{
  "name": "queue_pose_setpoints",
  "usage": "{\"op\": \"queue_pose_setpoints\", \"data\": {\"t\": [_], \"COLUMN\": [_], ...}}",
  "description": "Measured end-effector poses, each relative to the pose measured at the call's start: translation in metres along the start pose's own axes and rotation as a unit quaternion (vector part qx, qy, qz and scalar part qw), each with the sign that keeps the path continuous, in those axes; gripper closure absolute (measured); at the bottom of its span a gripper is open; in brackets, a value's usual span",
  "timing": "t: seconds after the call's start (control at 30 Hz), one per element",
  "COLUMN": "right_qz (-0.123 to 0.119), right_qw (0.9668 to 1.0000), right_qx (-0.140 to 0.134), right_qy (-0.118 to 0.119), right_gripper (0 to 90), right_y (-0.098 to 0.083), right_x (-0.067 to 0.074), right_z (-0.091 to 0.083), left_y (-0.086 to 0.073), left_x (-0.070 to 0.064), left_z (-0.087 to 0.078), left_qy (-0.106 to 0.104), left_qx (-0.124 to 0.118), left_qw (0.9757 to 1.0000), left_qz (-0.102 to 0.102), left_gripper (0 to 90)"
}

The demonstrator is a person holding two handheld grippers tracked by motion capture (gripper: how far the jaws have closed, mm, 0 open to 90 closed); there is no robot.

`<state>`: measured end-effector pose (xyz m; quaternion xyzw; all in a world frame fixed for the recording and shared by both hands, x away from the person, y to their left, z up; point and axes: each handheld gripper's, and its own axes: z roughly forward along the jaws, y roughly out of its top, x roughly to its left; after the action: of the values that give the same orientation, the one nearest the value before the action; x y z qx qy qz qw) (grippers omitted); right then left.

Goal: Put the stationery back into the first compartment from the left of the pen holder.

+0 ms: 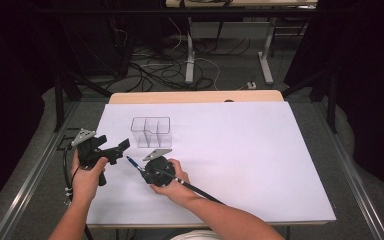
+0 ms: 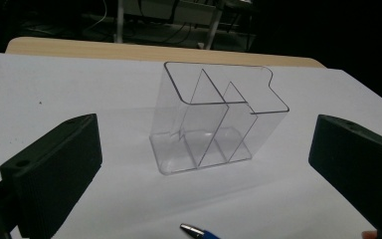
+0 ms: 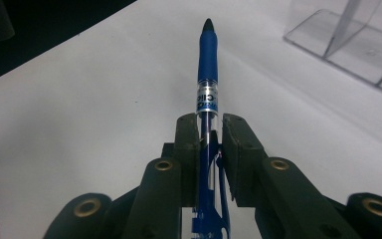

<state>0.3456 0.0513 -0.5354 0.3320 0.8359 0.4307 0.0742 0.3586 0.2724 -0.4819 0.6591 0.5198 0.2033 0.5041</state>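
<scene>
High view: our right gripper (image 1: pixel 145 167), lower centre, clamps the blue plastic ballpoint pen (image 1: pixel 133 163) lengthwise, ready for insertion.
Left gripper (image 1: pixel 122 147): jaws wide, empty, facing the clear three-compartment acrylic organiser (image 1: pixel 152 131), presumably to steady it.

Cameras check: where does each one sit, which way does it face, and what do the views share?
High view: above the table's near side, looking forward and down; both forearms, left hand-held gripper open.
Left gripper view: along its black jaws at the clear plastic divided organizer.
Right gripper view: right hand-held gripper shut on the blue ballpoint pen.
Shared: organizer, pen, white table cover.
</scene>
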Motion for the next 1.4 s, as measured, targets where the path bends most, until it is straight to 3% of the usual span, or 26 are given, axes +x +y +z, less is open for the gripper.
{"op": "queue_pose_setpoints", "data": {"t": [0.23,0.53,0.87,1.17,1.3,1.4], "right_qz": [0.000,-0.003,0.008,0.010,0.004,0.006], "right_qw": [0.9999,0.9988,0.9967,0.9951,0.9938,0.9931], "right_qx": [-0.013,-0.039,-0.066,-0.079,-0.092,-0.096], "right_qy": [-0.012,-0.030,-0.046,-0.059,-0.063,-0.067], "right_gripper": [77.8,77.8,77.8,77.8,77.8,77.8], "right_y": [0.001,0.004,0.006,0.006,0.006,0.006], "right_x": [-0.009,-0.022,-0.042,-0.050,-0.054,-0.057], "right_z": [-0.014,-0.034,-0.057,-0.070,-0.076,-0.080], "left_y": [0.005,0.008,0.010,0.012,0.013,0.013], "left_x": [-0.004,-0.013,-0.019,-0.028,-0.031,-0.034], "left_z": [-0.001,-0.001,-0.001,0.000,0.001,0.003], "left_qy": [0.001,-0.012,-0.037,-0.057,-0.060,-0.062], "left_qx": [-0.006,-0.003,-0.002,0.011,0.012,0.016], "left_qw": [1.0000,0.9999,0.9993,0.9979,0.9979,0.9975], "left_qz": [-0.007,0.011,-0.009,-0.028,-0.023,-0.030], "left_gripper": [0.2,0.3,4.4,18.0,25.4,27.5]}}
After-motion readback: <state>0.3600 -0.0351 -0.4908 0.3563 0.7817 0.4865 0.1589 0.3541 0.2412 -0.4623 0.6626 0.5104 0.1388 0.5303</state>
